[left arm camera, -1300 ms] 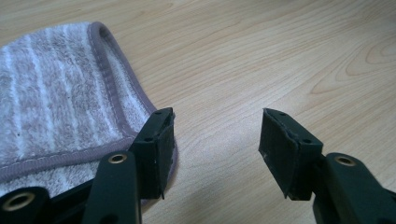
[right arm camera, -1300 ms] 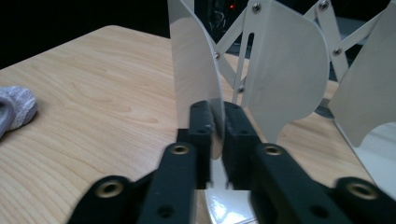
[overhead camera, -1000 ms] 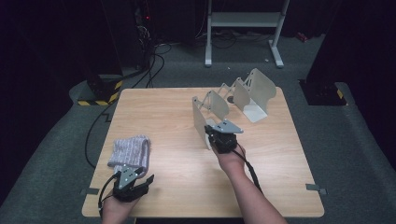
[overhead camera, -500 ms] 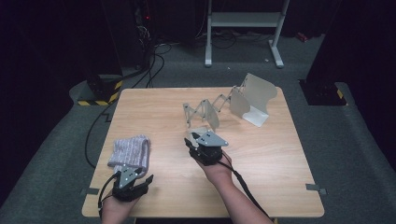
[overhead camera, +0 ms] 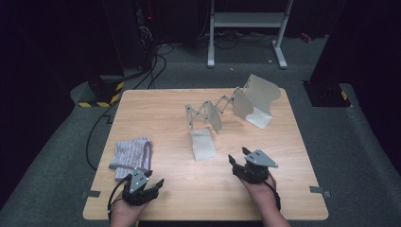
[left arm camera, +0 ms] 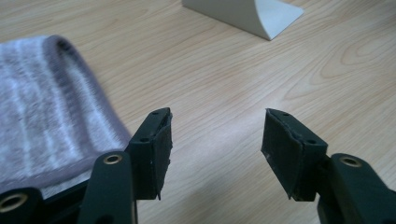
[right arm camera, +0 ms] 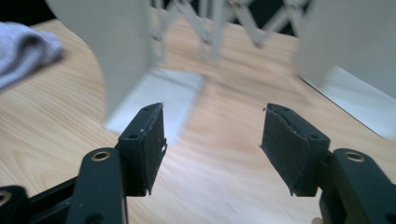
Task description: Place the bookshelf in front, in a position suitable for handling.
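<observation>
High view: the expanding bookend rack (overhead camera: 227,111) stands stretched open at twelve o'clock on the table (overhead camera: 156,106), apparently left spread for filling. The right gripper (overhead camera: 239,163), at five o'clock, has just been opening, nothing between its jaws.

Left gripper view: the left gripper (left arm camera: 215,140) is spread, empty (the folded towel (left arm camera: 42,107) lies at nine o'clock, within reach).

Right gripper view: jaws face the rack's near plate.

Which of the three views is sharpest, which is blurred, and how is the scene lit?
Left gripper view: sharpest, wood grain crisp around the grey towel. Right gripper view: the expanding bookend rack is smeared and soft, while the right gripper itself is sharp. High view: the table is evenly lit with faint shadows; the surrounding floor falls off into near black.
</observation>
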Motion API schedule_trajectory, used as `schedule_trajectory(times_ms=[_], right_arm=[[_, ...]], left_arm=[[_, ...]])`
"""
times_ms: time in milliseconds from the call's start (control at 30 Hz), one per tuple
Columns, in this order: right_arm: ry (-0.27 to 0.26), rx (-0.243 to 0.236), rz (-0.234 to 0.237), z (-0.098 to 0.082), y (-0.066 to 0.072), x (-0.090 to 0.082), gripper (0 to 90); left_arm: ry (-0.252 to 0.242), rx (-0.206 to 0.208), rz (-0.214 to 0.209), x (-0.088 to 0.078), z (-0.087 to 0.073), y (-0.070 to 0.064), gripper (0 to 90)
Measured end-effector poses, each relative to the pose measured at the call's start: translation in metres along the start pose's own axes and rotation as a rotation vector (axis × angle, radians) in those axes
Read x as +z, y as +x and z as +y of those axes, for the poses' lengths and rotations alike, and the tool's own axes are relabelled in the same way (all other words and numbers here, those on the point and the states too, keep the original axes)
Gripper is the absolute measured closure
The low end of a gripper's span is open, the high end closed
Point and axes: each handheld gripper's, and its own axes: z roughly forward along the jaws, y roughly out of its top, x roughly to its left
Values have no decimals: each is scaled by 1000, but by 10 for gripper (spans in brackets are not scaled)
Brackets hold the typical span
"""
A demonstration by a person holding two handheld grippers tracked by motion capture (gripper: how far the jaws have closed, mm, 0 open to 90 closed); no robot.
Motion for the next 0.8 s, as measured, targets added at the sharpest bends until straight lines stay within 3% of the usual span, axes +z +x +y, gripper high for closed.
schedule_trajectory(times_ms=[167, 233, 333, 433, 533, 633, 733, 800], right_arm=[[10, 3, -46, -18, -17, -18, 334], [6, 18, -76, -29, -24, -27, 305], [13, 33, -74, -33, -26, -29, 289], [35, 56, -77, -37, -30, -29, 260], [28, 55, -86, -38, -30, -32, 260], [22, 66, -92, -38, -33, -34, 260], [21, 80, -88, -39, -36, -35, 260], [13, 95, -87, -39, -41, -39, 261]], left_arm=[[3, 13, -1, 8, 6, -6, 396], [0, -5, -2, 14, 9, -7, 379], [-7, -17, -15, 19, 13, -8, 377], [-24, -44, -30, 27, 25, -14, 369], [-19, -24, -17, 36, 38, -19, 344], [-39, -36, -19, 44, 49, -22, 334], [-28, -32, -7, 53, 58, -22, 328], [-26, -50, 7, 66, 74, -24, 321]])
